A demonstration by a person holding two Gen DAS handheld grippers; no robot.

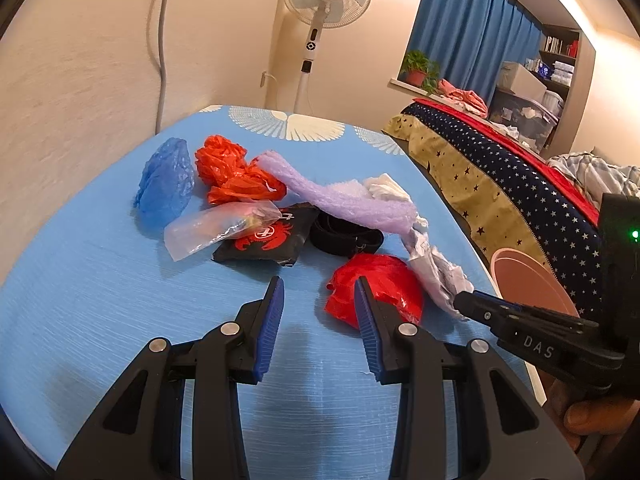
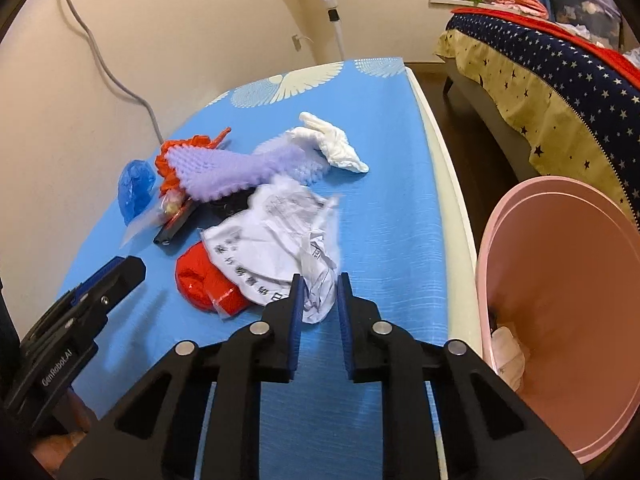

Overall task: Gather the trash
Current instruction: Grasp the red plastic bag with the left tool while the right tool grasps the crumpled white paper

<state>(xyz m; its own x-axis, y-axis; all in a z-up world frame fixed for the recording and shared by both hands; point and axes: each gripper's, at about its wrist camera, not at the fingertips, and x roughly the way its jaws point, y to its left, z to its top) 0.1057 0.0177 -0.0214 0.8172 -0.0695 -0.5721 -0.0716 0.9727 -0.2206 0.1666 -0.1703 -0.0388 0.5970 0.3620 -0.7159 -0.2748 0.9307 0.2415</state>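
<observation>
Trash lies on the blue table (image 1: 100, 320): a crumpled white printed paper (image 2: 276, 236), a red plastic wad (image 1: 376, 288), purple bubble wrap (image 1: 340, 196), an orange bag (image 1: 228, 172), a blue bag (image 1: 168, 180), a clear bag (image 1: 216, 228), a black packet (image 1: 272, 240) and white tissue (image 2: 332, 144). My right gripper (image 2: 319, 292) is shut on the near corner of the white paper; it also shows in the left wrist view (image 1: 460, 300). My left gripper (image 1: 320, 296) is open and empty above the table, just left of the red wad.
A pink bin (image 2: 568, 304) stands beside the table's right edge with some white trash inside. A bed with a starry cover (image 1: 500, 176) lies beyond it. A standing fan (image 1: 324, 8) is behind the table. A black strap (image 1: 344, 236) lies among the trash.
</observation>
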